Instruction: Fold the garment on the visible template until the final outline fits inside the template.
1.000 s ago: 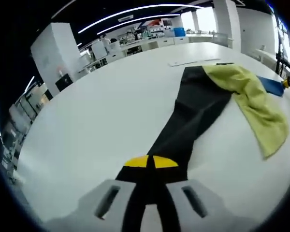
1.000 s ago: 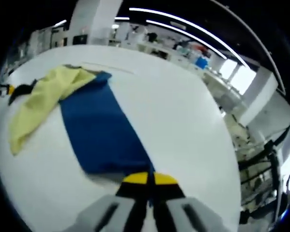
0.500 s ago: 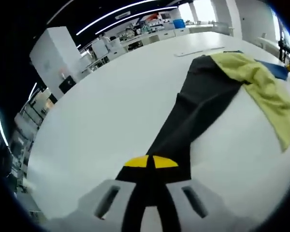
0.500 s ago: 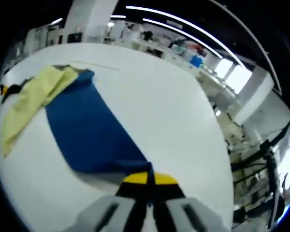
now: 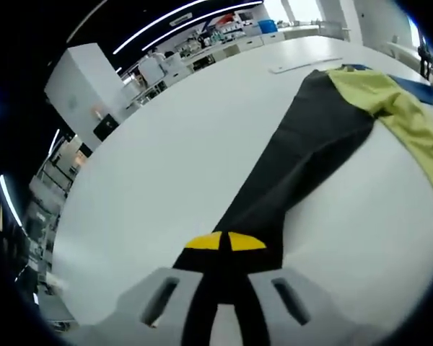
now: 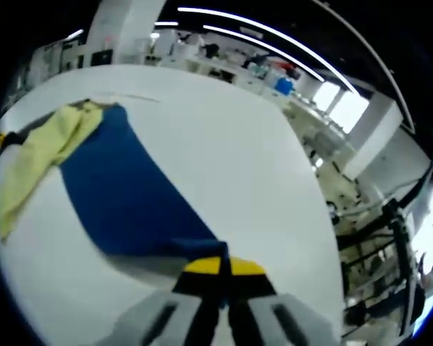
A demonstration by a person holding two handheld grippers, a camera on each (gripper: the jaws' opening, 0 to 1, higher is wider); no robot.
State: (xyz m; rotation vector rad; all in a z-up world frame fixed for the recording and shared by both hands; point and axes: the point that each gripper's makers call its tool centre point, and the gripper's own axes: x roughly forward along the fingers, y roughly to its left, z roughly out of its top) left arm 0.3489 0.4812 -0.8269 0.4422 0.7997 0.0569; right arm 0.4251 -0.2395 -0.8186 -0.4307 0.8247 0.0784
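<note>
Left gripper (image 5: 224, 249): I see it clamped on the black cloth (image 5: 303, 155), stretching toward 1 o'clock over the counter (image 5: 166, 144).
Right gripper (image 6: 224, 270): pinching the blue cloth (image 6: 130, 202), running to 10 o'clock.
Yellow garment (image 5: 397, 108): draped at both cloths' far ends.

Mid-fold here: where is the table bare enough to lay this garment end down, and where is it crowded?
Bare white table lies left of the black panel in the left gripper view, and right of the blue panel in the right gripper view. It is crowded at the far end, where the yellow section bunches over both panels.
</note>
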